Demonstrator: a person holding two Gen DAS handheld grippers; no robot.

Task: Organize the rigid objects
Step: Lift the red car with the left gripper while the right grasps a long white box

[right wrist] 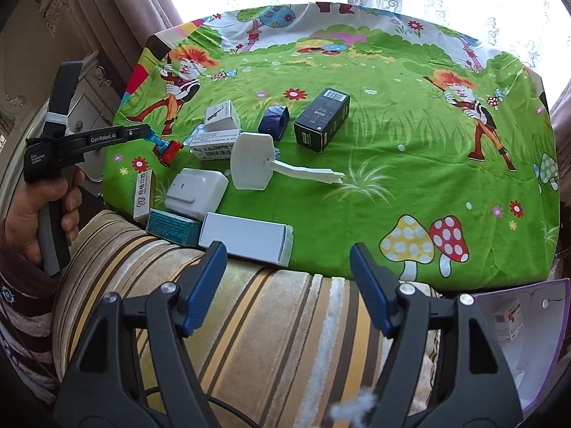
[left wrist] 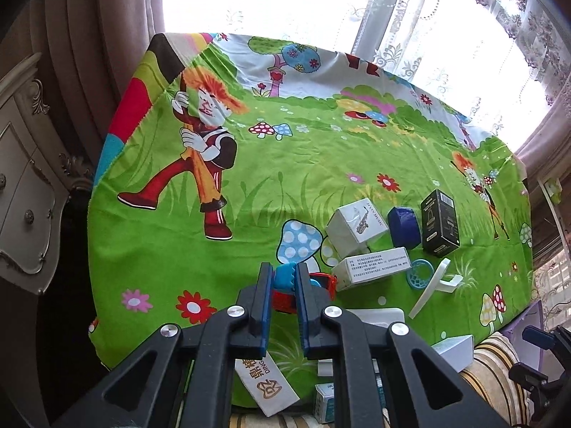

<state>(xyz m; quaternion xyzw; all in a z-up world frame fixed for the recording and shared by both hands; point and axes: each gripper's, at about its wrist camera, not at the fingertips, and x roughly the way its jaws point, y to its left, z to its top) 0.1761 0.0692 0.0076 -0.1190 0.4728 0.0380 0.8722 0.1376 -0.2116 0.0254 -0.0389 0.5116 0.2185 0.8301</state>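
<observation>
My left gripper is shut on the light-blue top of a red toy car, which hangs a little above the green cartoon cloth; the right wrist view shows it too. Close by lie a white saxophone box, a white text box, a blue tape roll, a black box, a teal ring and a white paddle. My right gripper is open and empty above the striped cushion, near a long white box.
At the cloth's near edge lie a white device, a teal box and a narrow logo box. A purple-lined box with a small carton stands at the right. A white cabinet is at the left.
</observation>
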